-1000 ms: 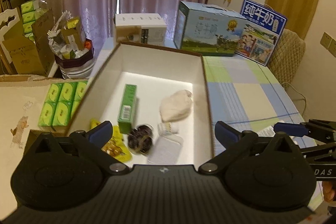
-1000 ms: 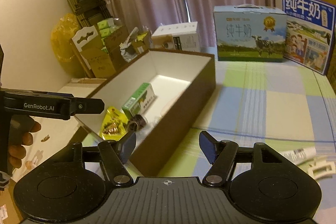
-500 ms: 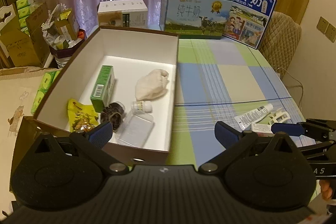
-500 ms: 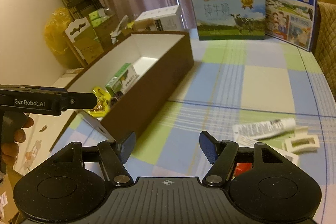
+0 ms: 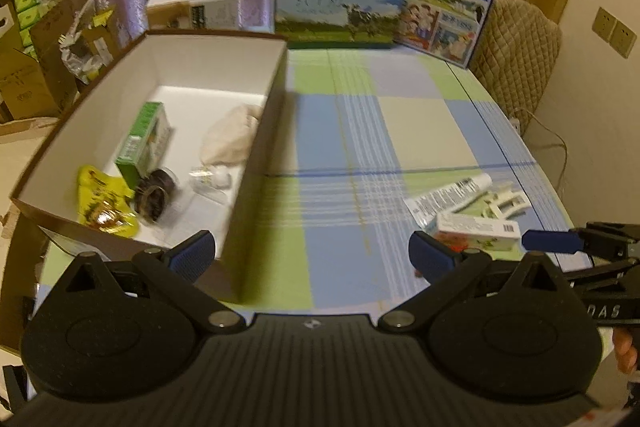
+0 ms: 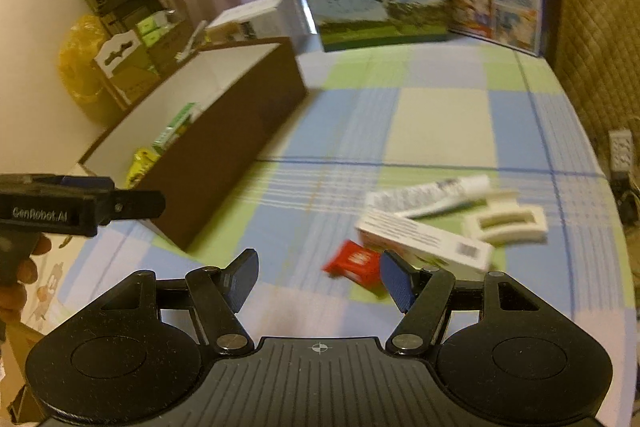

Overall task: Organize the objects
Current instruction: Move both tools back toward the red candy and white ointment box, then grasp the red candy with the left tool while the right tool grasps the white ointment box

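Right gripper (image 6: 318, 277): jaws parted, empty. Left gripper (image 5: 312, 257): parted, empty, farther off. Red packet (image 6: 354, 263): on tablecloth, 1 o'clock of right gripper, near right pad. White carton (image 6: 424, 241): just behind, long axis 10-to-4. Brown box (image 6: 224, 131): 10 o'clock.

A box (image 5: 256, 131) is sitting at the table's (image 5: 424, 131) left side, holding a carton (image 5: 142, 139), a pouch (image 5: 102, 203) and a cloth bundle (image 5: 232, 135). Well to its right a tube (image 6: 428, 197), a clip (image 6: 506, 225), a flat pack (image 6: 424, 241) and a small packet (image 6: 354, 261) are lying clustered together. Two milk cases (image 5: 340, 7) are standing behind, at the far edge.
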Demonstrator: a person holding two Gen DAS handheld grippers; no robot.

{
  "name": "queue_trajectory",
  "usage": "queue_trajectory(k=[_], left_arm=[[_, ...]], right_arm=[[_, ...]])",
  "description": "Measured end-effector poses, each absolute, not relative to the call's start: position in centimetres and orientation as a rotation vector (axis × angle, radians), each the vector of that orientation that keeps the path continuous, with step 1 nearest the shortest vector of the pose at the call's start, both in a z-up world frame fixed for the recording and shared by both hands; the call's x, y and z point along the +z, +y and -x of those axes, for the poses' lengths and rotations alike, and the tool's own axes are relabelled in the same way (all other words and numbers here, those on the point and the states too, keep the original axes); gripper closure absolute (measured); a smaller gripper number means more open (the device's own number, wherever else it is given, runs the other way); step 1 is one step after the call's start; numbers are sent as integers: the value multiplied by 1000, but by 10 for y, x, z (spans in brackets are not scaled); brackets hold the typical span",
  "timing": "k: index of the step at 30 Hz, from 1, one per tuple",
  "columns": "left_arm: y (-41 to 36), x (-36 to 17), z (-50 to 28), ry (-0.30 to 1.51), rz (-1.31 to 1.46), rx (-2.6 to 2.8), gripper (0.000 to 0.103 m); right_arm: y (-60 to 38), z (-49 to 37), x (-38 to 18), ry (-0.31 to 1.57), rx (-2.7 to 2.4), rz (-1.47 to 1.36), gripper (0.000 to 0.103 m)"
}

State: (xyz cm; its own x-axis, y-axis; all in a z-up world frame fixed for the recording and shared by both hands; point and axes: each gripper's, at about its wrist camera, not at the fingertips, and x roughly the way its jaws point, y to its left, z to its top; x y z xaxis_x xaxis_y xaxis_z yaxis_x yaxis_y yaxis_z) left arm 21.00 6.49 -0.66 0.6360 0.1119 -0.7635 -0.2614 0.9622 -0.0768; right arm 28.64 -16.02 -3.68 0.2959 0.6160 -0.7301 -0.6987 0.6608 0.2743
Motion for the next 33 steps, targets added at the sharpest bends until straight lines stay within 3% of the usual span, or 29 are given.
queue_trajectory(k=[33], left_arm=[[-52,-98,-290,999,135,-13,3]], right_arm=[[-289,-327,-75,1017,572,-17,39]])
